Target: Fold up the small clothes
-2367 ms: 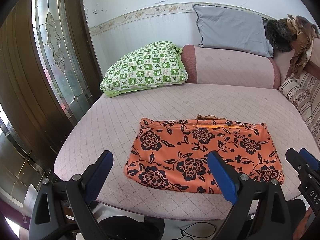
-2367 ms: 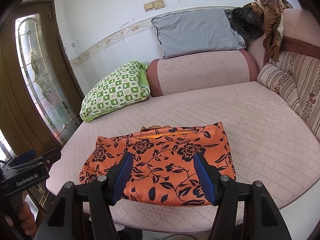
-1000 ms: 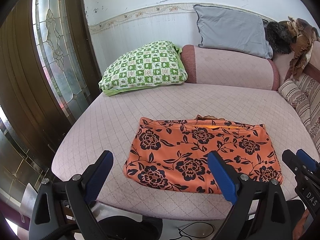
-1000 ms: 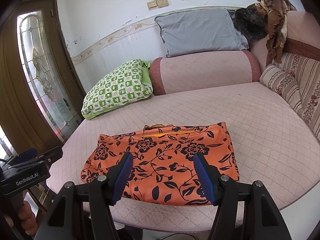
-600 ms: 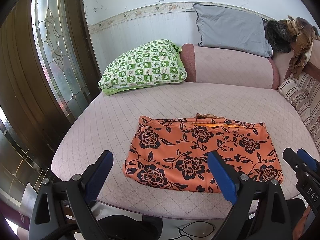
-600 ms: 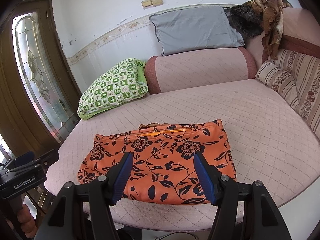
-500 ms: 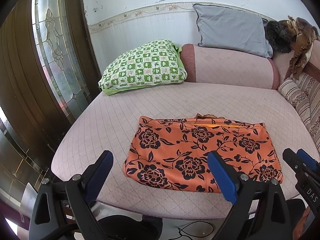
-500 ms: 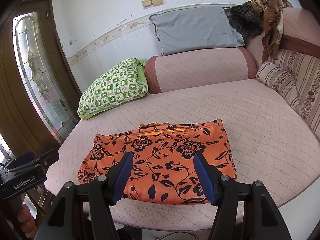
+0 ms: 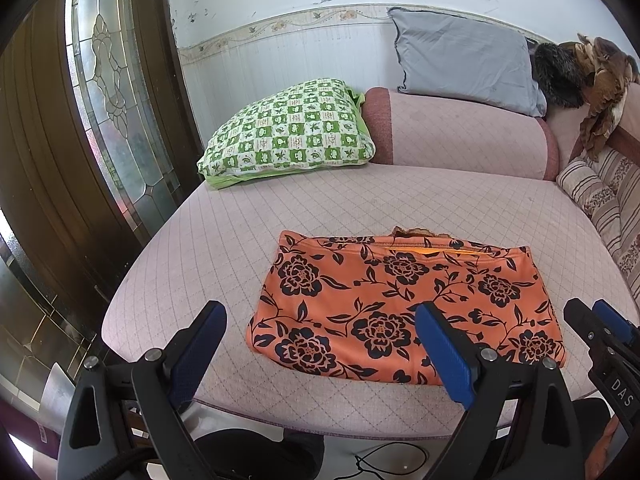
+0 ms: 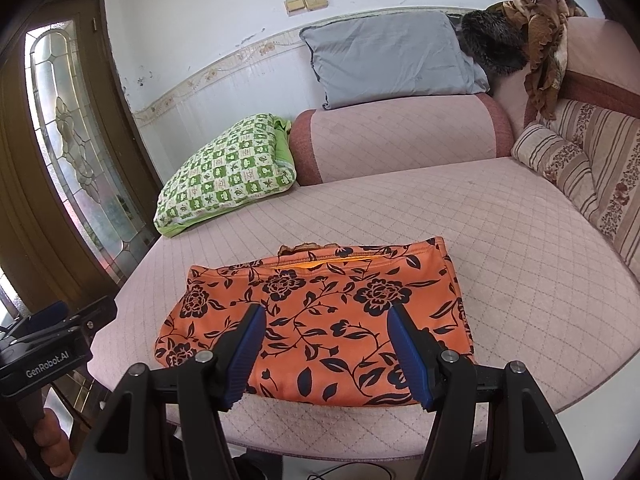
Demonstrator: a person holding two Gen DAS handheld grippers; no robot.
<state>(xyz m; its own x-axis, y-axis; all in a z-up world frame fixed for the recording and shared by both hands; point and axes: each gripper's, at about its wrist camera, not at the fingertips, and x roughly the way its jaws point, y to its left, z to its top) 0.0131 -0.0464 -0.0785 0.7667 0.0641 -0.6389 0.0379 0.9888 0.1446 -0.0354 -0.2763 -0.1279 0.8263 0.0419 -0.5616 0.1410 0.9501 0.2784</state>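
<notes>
An orange garment with black flowers [image 9: 404, 304] [image 10: 320, 312] lies flat as a folded rectangle near the front edge of the pink quilted seat [image 9: 360, 200] [image 10: 460, 208]. My left gripper [image 9: 320, 344] hovers open before the seat's front edge, its blue pads wide apart and empty. My right gripper [image 10: 328, 344] also stands open and empty, just short of the garment's near edge. Each gripper shows at the edge of the other's view: the right gripper [image 9: 600, 332] at right and the left gripper [image 10: 60, 320] at left.
A green checked pillow [image 9: 292, 132] lies at the back left, a grey pillow [image 9: 464, 60] on the pink bolster [image 9: 460, 136]. Striped cushions [image 10: 580, 168] line the right side. A glass-panelled wooden door [image 9: 108, 100] stands on the left. A brown cloth [image 10: 540, 20] hangs at back right.
None beyond a slight wobble of both views; the garment lies the same and both grippers stay open in place.
</notes>
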